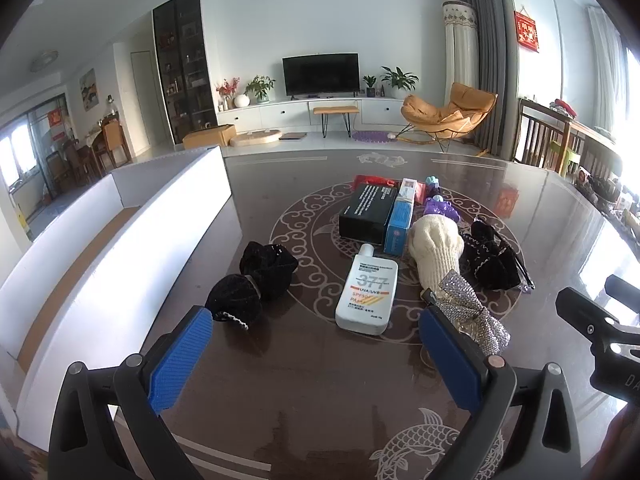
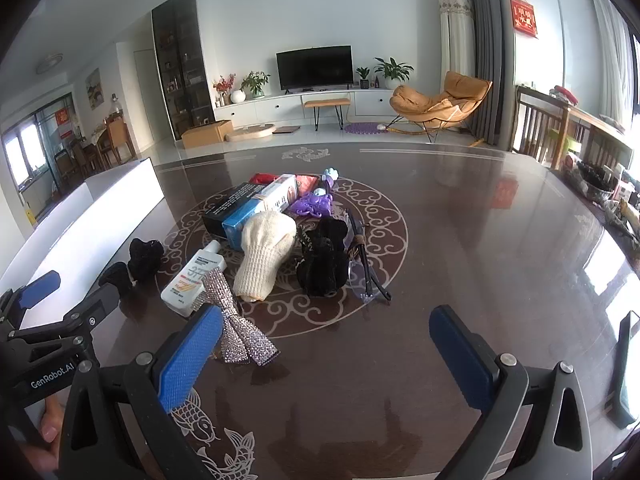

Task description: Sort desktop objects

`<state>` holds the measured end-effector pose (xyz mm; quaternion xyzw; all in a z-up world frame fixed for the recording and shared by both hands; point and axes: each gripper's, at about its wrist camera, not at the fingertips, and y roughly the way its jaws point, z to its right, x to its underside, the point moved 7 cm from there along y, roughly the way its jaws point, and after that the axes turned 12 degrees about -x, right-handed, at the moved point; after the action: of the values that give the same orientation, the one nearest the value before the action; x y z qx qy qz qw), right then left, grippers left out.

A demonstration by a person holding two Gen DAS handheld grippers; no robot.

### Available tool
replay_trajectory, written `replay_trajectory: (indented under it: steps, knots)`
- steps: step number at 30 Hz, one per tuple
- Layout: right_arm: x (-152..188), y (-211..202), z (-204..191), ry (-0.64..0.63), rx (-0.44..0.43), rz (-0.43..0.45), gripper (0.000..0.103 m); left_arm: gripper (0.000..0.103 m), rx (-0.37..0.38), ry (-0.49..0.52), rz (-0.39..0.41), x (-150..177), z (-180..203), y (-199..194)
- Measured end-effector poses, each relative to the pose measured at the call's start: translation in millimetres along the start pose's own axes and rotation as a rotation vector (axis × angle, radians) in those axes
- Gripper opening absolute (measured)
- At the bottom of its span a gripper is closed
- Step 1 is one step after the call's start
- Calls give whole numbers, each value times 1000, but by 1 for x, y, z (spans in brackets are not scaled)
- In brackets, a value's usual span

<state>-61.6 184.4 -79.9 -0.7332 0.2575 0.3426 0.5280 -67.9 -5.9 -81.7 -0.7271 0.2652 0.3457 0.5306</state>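
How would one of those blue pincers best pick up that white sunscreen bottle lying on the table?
Probably across the flat body of the white sunscreen bottle, below its cap. It lies label-up with its long sides free, so the open left gripper, nearest it, could come down from above and close on the two long edges.

Sunscreen bottle [image 1: 366, 290] on the desk [image 1: 304, 380], hair bow [image 1: 250, 284] to its left, knitted hat [image 1: 434, 250] to its right, boxes [image 1: 368, 210] behind.

Readable text: sunscreen bottle, left gripper body.
White bottle [image 1: 366, 292] reads "377", "UVA/UVB", "SPF50", "PA+" partly; smaller lines illegible. Left gripper [image 2: 38, 290] body carries "GenRobot.AI" in the right wrist view. Black box [image 1: 366, 210] and blue box [image 1: 398, 222] have print too small to read.
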Motion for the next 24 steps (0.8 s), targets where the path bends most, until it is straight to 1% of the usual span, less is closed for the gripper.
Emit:
replay_trajectory:
  steps: [10, 15, 19, 24]
  knots:
    - [10, 10, 5, 7, 4, -8, 103, 103, -2, -8, -23, 8, 4, 17]
    - [14, 12, 7, 13, 1, 13, 103, 103, 9, -28, -40, 9, 6, 27]
    - [20, 18, 10, 21, -10, 7, 103, 103, 13, -26, -54, 14, 9, 34]
    - [26, 25, 16, 20, 2, 1, 103, 103, 7, -18, -66, 22, 11, 41]
